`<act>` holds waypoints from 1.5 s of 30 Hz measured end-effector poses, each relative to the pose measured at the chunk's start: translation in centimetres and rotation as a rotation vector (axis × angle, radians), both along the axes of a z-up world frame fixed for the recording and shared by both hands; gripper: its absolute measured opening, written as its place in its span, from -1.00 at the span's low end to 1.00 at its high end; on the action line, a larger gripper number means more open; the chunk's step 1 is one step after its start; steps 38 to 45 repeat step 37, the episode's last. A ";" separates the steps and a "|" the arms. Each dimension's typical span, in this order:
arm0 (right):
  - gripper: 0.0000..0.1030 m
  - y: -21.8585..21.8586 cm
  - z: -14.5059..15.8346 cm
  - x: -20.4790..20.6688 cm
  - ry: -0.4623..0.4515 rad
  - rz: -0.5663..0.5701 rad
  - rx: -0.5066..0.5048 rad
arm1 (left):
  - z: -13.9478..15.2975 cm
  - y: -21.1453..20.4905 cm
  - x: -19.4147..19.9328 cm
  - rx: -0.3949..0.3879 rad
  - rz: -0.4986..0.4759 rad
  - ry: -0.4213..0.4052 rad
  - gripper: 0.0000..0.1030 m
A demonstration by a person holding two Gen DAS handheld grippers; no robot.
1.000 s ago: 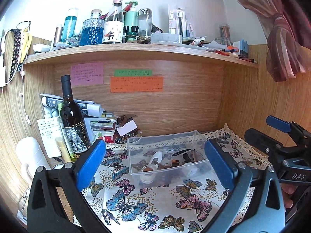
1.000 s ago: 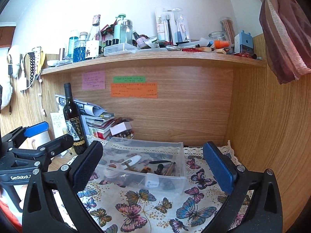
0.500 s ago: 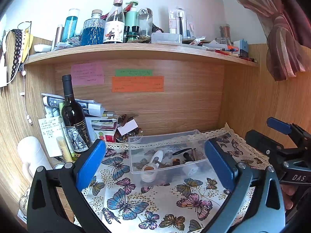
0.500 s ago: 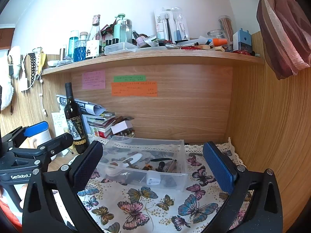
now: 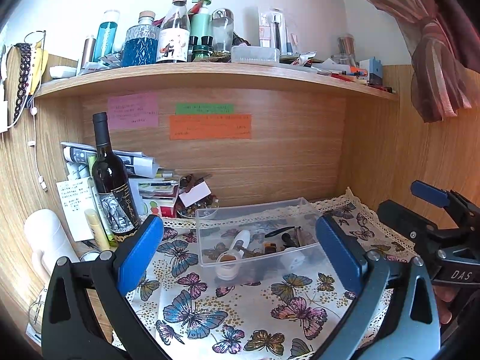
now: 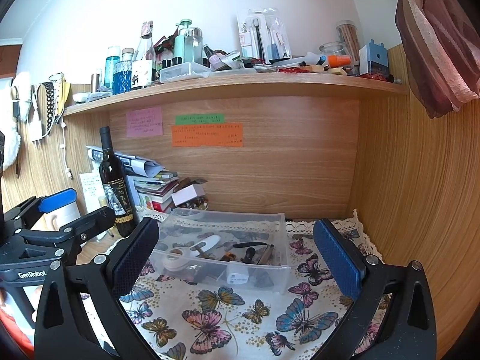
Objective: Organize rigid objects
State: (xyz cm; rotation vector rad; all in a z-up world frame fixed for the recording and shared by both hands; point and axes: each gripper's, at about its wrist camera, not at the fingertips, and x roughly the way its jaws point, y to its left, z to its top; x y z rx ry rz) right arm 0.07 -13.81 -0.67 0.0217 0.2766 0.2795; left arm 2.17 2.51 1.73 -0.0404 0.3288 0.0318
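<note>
A clear plastic bin [image 5: 210,219] [image 6: 270,219] sits on a butterfly cloth [image 5: 234,309] [image 6: 228,309] in a wooden desk nook. It holds a white tube [image 5: 240,237] [image 6: 210,241], a small jar [image 5: 226,259], a white plug [image 6: 237,277] and several dark small items. My left gripper [image 5: 238,253] is open and empty, in front of the bin. My right gripper [image 6: 235,258] is open and empty, in front of the bin too. Each gripper shows at the edge of the other's view.
A dark wine bottle [image 5: 111,180] [image 6: 115,186] stands at the left by a stack of books and papers [image 5: 150,180]. A white cylinder [image 5: 45,234] stands at far left. The shelf [image 5: 210,73] above carries bottles and clutter. A curtain [image 5: 435,60] hangs at right.
Both views have lifted slightly, so the bin sits a little lower in frame. Both grippers stay open and nothing is held.
</note>
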 end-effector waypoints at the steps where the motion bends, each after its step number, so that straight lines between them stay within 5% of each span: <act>1: 1.00 0.0 0.0 0.0 -0.001 0.000 0.000 | 0.0 0.0 0.0 0.000 -0.001 0.000 1.00; 45: 1.00 0.0 -0.3 0.3 0.013 0.003 0.015 | 0.1 -0.4 0.0 0.008 -0.028 -0.015 1.00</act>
